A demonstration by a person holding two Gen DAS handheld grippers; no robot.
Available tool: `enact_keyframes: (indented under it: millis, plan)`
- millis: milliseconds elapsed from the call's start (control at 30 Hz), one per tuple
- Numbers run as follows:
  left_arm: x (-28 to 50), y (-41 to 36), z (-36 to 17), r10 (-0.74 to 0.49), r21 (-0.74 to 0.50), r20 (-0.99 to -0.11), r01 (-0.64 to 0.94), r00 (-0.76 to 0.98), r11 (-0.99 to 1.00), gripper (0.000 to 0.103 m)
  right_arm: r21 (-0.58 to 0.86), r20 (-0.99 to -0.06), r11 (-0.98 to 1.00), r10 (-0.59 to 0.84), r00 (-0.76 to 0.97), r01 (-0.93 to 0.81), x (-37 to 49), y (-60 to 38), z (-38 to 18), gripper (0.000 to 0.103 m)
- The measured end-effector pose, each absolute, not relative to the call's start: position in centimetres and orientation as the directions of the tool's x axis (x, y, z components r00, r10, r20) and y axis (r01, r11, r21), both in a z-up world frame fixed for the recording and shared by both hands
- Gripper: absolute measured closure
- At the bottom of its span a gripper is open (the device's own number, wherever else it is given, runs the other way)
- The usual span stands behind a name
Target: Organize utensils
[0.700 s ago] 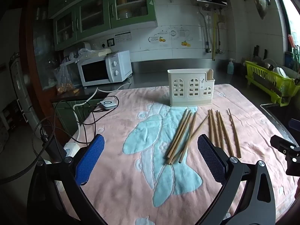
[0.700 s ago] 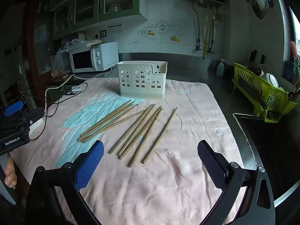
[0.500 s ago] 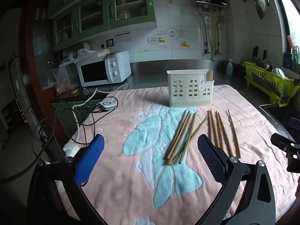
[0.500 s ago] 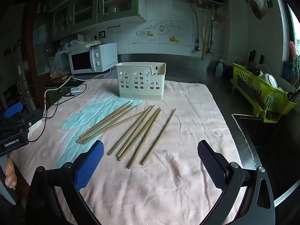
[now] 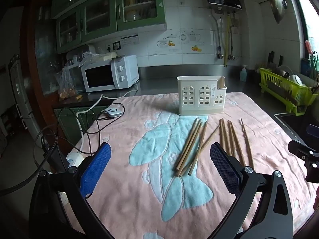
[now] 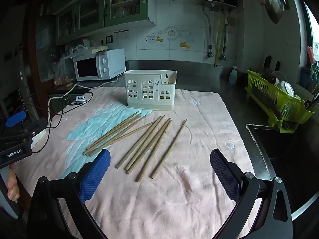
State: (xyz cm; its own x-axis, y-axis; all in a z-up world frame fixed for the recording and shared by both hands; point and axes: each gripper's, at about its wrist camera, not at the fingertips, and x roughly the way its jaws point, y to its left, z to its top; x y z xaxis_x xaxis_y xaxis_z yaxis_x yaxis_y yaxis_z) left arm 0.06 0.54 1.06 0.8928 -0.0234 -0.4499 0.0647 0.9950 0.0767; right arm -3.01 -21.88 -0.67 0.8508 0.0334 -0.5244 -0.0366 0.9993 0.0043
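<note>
The chopsticks (image 6: 147,141) lie ahead of the right gripper (image 6: 160,174), long axes slanting toward the holder (image 6: 150,92). Both it and the left gripper (image 5: 160,171) are spread wide, empty; the right seems nearer.

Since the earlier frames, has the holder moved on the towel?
No. The holder sits at the same spot above the towel's blue fish print; only the camera view drifted slightly.

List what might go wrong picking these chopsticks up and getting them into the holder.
1. The chopsticks lie in overlapping bunches, so the wide-open right gripper may pinch several or knock neighbours aside.
2. They rest flat on a soft, wrinkled pink towel; the jaws might snag cloth rather than wood.
3. The cream holder looks light and stands loose on the towel, so a slanted chopstick could tip or push it.
</note>
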Motion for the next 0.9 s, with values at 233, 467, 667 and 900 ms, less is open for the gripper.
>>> enact_keyframes:
  millis: [233, 467, 667, 900]
  plan:
    - [-0.24, 0.62, 1.21, -0.034, 0.075, -0.432, 0.073, 0.901, 0.995, 0.005, 0.006, -0.521, 0.999, 0.035, 0.853, -0.037, -3.11, -21.89, -0.62, 0.006]
    - [-0.29, 0.44, 0.94, -0.021, 0.081, -0.422, 0.061, 0.906, 0.995, 0.005, 0.001, -0.52, 0.999, 0.031, 0.853, -0.036, -3.15, -21.89, -0.52, 0.006]
    - [-0.44, 0.55, 0.95, -0.017, 0.082, -0.418, 0.057, 0.908, 0.995, 0.005, 0.001, -0.512, 0.999, 0.032, 0.858, -0.036, -3.25, -21.85, -0.23, 0.006]
    - [-0.37, 0.76, 1.12, -0.011, 0.082, -0.416, 0.049, 0.909, 0.995, 0.005, 0.002, -0.51, 0.999, 0.032, 0.859, -0.036, -3.21, -21.87, -0.17, 0.006]
